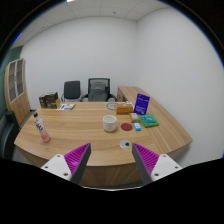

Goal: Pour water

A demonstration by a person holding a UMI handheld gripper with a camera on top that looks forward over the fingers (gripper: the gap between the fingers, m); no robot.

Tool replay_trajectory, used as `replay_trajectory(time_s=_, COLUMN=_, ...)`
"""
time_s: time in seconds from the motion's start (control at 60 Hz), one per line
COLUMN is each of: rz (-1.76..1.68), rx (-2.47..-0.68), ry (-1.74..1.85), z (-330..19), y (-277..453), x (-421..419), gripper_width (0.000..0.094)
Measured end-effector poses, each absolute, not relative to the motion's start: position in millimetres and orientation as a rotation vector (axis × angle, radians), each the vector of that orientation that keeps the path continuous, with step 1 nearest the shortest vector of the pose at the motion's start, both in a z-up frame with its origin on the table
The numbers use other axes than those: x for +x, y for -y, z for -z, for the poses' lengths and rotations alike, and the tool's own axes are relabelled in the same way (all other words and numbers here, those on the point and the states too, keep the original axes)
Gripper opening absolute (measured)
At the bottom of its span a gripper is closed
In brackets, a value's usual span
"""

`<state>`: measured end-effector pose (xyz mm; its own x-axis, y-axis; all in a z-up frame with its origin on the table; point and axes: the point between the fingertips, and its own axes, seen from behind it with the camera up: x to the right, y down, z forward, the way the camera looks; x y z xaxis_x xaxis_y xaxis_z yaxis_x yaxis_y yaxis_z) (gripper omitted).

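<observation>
A white mug [109, 123] stands near the middle of the wooden table [70, 128], well beyond my fingers. A clear bottle [41, 128] with a pink cap and label stands upright on the table's left part, far ahead and to the left. My gripper [111, 161] hovers above the table's near edge, open, with nothing between its purple pads [76, 158]. A small round white object [125, 146] lies on the table just ahead of the right finger.
A purple box [142, 103], a teal item [149, 121] and a small red coaster [127, 127] sit on the table's right side. Two office chairs [85, 91] stand behind it. A wooden cabinet [17, 90] lines the left wall.
</observation>
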<state>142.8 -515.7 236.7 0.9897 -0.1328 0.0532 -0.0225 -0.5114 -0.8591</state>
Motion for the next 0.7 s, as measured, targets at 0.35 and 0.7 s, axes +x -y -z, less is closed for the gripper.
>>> replay_trajectory(time_s=0.35, rz=0.099, rx=-2.179, ry=-0.090, z=-189, y=524, x=98, gripper_width=0.0855)
replay_trajectory(time_s=0.7, rz=-0.031, rx=-2.217, ry=0.040, z=-122, y=497, x=-69, gripper_width=0.0857)
